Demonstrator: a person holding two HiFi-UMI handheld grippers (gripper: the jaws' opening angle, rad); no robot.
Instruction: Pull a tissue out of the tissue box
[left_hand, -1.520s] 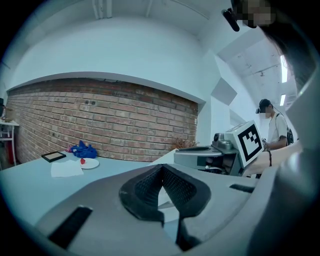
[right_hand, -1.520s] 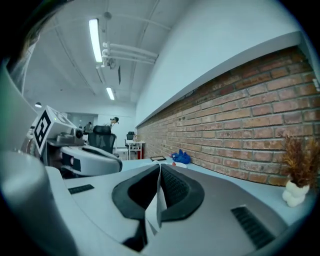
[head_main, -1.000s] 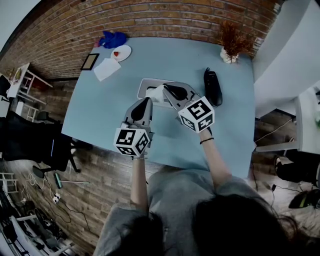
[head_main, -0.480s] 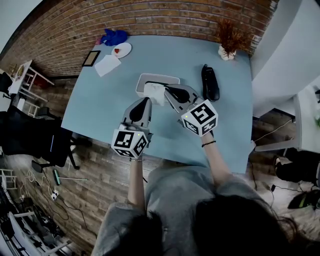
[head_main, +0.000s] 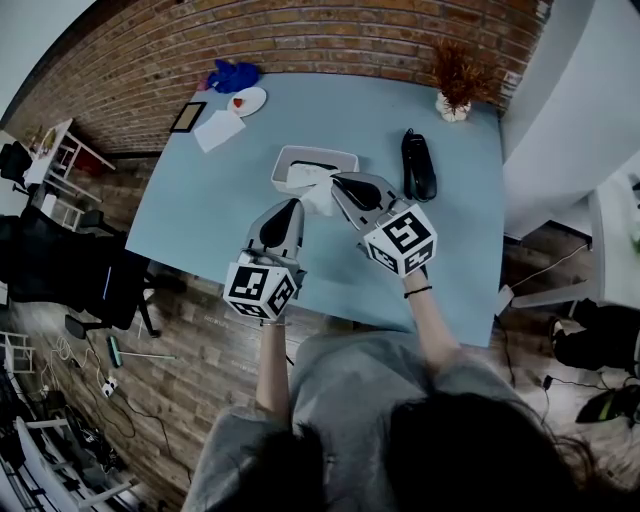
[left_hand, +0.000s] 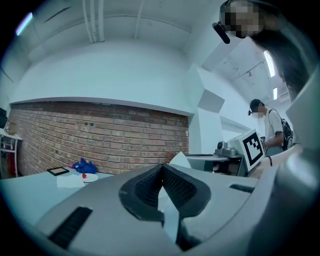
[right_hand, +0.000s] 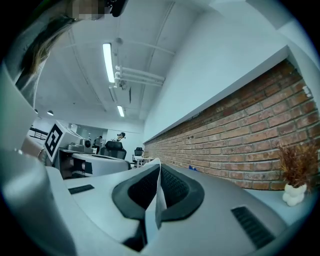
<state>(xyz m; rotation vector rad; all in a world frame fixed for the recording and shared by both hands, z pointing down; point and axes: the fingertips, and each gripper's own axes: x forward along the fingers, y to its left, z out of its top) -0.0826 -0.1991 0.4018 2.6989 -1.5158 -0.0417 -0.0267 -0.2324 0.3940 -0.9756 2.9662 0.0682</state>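
The white tissue box (head_main: 316, 162) lies in the middle of the light blue table (head_main: 200, 205). A white tissue (head_main: 317, 191) hangs over the box's near edge, and my right gripper (head_main: 338, 184) is shut on it. In the right gripper view the tissue (right_hand: 158, 165) sticks up as a thin sheet between the closed jaws of my right gripper (right_hand: 158, 171). My left gripper (head_main: 291, 205) hovers just left of the tissue, jaws together, nothing clearly held. In the left gripper view the left gripper (left_hand: 161, 170) is shut and the tissue (left_hand: 179, 159) shows as a white peak beyond it.
A black handset-like object (head_main: 418, 168) lies right of the box. A small vase with dried plants (head_main: 455, 88) stands at the far right corner. At the far left are a blue cloth (head_main: 229, 76), a white plate (head_main: 244, 102), a paper sheet (head_main: 218, 131) and a dark frame (head_main: 187, 117).
My right gripper has drawn back toward the person with the tissue, which now stands further out of the box. The left gripper has stayed in about the same place.
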